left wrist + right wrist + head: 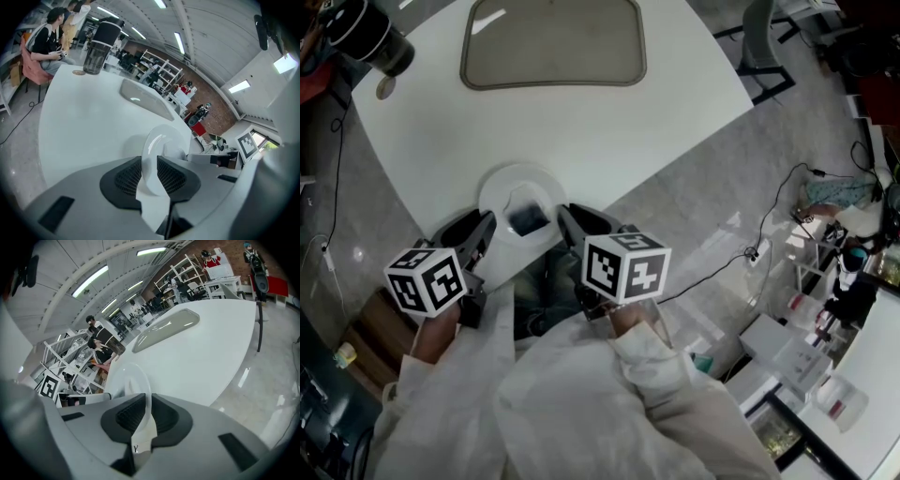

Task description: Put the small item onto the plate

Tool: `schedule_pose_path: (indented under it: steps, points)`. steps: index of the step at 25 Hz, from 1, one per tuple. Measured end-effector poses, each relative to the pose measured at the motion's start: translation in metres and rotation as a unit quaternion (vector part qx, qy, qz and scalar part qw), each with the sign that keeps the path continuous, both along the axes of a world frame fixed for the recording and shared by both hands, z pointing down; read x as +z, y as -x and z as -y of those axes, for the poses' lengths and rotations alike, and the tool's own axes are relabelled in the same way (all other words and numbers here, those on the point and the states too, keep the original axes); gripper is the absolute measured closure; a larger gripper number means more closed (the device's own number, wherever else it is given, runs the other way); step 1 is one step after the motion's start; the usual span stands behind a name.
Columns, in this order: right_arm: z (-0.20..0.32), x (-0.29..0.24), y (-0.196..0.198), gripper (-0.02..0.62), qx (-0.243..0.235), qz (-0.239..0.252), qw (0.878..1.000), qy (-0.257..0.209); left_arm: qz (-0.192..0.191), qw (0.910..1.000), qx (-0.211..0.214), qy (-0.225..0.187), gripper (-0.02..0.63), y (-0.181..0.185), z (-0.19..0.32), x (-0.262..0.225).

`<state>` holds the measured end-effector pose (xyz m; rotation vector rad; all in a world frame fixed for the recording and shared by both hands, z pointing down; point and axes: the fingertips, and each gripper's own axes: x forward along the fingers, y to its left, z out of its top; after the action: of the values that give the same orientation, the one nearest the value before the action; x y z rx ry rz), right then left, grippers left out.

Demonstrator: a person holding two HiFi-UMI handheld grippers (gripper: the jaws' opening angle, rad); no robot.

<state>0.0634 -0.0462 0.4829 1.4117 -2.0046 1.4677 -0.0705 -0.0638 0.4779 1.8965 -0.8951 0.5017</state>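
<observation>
A white plate [514, 187] sits at the near edge of the white table [581, 122], partly over the edge. A small dark item [527, 220] appears to lie in its near half; the gripper views do not show it clearly. My left gripper [490, 222] is shut on the plate's left rim, and my right gripper [564, 215] is shut on its right rim. In the left gripper view the plate [164, 143] stands edge-on between the black pads of the left gripper [149, 174]. The right gripper view has the plate [127, 378] pinched in the right gripper [146, 414].
A grey tray [553, 42] lies at the table's far side. A dark jar [373, 39] and a small round lid [386, 89] stand at the far left corner. Cables and boxes [787, 352] cover the floor on the right. A seated person [47, 42] is beyond the table.
</observation>
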Motion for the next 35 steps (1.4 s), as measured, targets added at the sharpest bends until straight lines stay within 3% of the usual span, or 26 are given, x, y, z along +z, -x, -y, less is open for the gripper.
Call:
schedule_pose_path:
  steps: [17, 35]
  points:
    - [0.025, -0.011, -0.002, 0.549, 0.006, 0.016, 1.0, -0.009, 0.003, 0.9995, 0.026, -0.019, 0.5, -0.004, 0.028, -0.009]
    - [0.146, -0.019, -0.06, 0.551, -0.045, 0.042, 0.998, -0.008, 0.017, 0.999, -0.031, -0.026, 0.5, -0.064, 0.142, -0.021]
